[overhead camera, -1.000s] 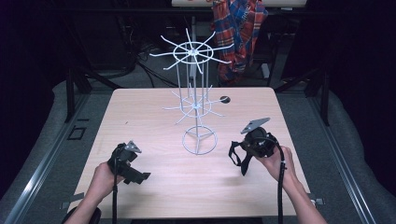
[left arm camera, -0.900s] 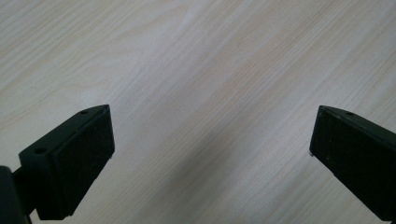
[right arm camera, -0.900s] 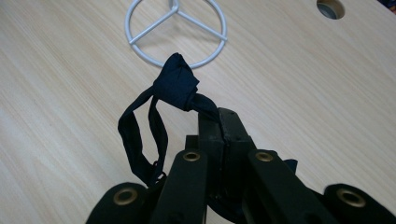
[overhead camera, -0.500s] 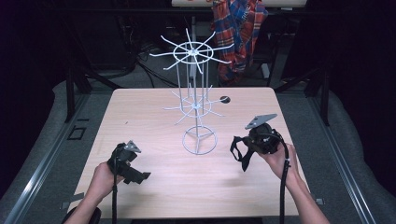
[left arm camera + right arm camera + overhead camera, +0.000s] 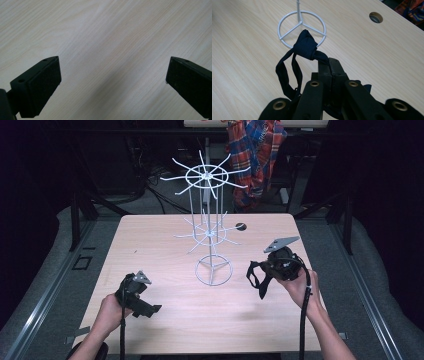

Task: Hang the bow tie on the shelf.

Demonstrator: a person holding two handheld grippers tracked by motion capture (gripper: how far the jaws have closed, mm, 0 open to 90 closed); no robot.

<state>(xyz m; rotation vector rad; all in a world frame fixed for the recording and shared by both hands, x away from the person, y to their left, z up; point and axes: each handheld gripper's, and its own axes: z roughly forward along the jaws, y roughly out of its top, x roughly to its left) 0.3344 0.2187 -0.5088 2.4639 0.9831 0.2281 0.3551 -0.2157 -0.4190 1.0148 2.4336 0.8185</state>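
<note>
On the surface (image 5: 165, 245): a white wire rack (image 5: 209, 232) is seen standing upright near the centre, its round base (image 5: 302, 28) resting on the pale wood.
Rack arms: two tiers of thin spokes are carried on the post, the larger tier at the top.
Right claw (image 5: 260, 277): it is held above the surface at about 3 o'clock from the rack base, raised in the right hand (image 5: 300, 287); its jaws are clenched on a dark navy cloth strap (image 5: 303, 50).
Strap: its knotted end is seen pointing toward the rack base, with a loop hanging below the jaws, apart from the base.
Left claw (image 5: 112, 82): it is held low at about 8 o'clock from the rack, in the left hand (image 5: 112, 312); its jaws are spread wide over bare wood, with nothing between them.
Hole (image 5: 241, 226): a round opening is set in the surface at about 1 o'clock from the base.
Beyond the surface: a plaid garment (image 5: 257, 150) is hung at 12 o'clock.
</note>
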